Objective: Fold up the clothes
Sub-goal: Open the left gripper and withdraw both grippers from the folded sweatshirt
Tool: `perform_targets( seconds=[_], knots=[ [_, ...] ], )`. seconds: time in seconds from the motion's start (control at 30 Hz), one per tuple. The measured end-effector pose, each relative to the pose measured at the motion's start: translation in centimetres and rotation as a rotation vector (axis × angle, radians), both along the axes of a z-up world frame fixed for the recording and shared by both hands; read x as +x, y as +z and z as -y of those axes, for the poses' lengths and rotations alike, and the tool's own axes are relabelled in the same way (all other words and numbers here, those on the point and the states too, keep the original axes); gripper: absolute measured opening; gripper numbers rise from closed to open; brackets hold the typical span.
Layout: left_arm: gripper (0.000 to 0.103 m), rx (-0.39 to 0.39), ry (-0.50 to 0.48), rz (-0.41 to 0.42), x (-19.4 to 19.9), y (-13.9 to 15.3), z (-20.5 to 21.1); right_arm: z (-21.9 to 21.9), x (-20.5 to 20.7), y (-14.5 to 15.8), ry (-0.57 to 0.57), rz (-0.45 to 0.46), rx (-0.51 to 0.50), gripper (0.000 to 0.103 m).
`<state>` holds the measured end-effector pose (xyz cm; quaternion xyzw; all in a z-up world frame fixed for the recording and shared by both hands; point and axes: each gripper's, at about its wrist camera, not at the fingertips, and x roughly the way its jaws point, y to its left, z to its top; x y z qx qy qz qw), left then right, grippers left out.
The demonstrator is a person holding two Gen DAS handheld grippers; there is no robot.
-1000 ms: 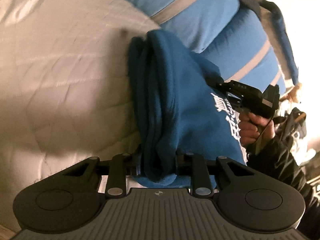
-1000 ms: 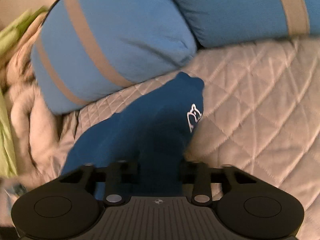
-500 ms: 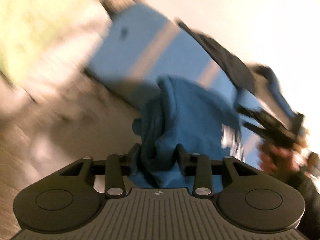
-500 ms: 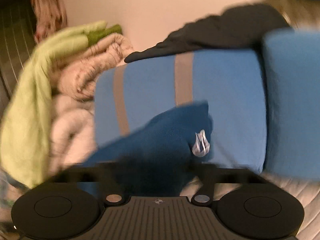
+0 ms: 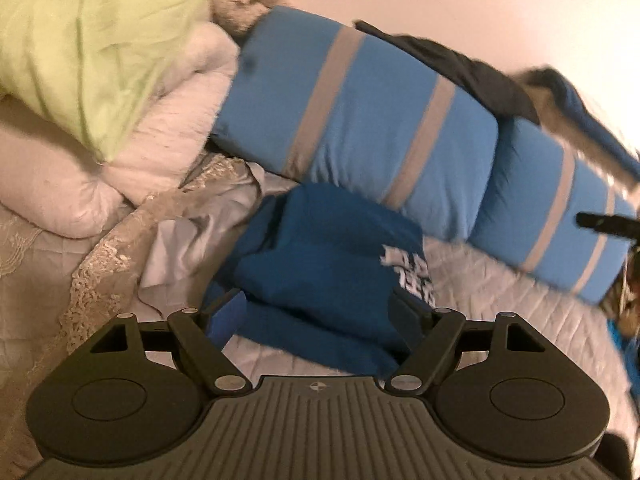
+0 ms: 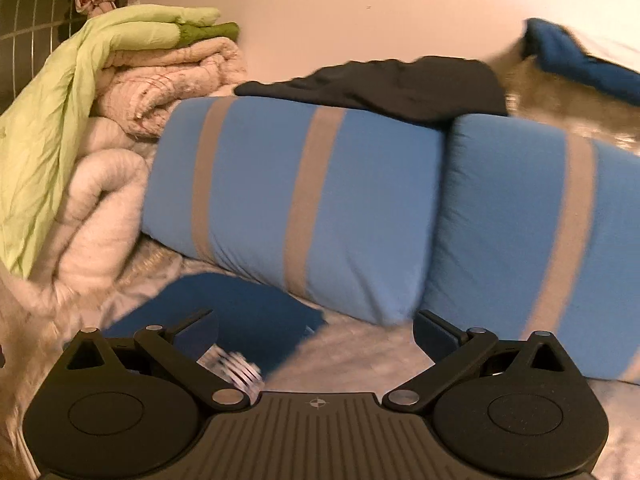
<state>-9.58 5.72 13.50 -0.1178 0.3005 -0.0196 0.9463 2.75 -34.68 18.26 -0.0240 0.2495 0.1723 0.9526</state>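
Release of the folded garment. I had both grippers clamped on the dark blue fleece garment with white lettering 1 second earlier; here the left gripper had just been opening, its jaws wide with the bundle lying loosely between them, no longer pinched. The right gripper stood fully open and empty, the garment low at its left. The bundle rested on the quilted pale bedspread, just before the 2 light blue grey-striped pillows. I judged this garment finished.
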Motion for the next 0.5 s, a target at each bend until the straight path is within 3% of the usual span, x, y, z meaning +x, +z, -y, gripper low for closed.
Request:
perform_targets(
  seconds=[0.27,0.4,0.5],
  knots=[
    [0.078,0.007,-0.108,0.005,-1.3,-0.9,2.0,10.8,-8.1,0.8,-0.102,-0.001,-0.066,0.103],
    [0.078,0.010,-0.125,-0.004,-1.3,-1.6,2.5,17.0,-11.8,-0.8,-0.188,-0.020,-0.086,0.103],
    [0.078,0.015,-0.142,-0.017,-1.3,-2.4,3.3,21.3,-14.5,-2.5,-0.268,-0.054,-0.046,0.103]
  ],
)
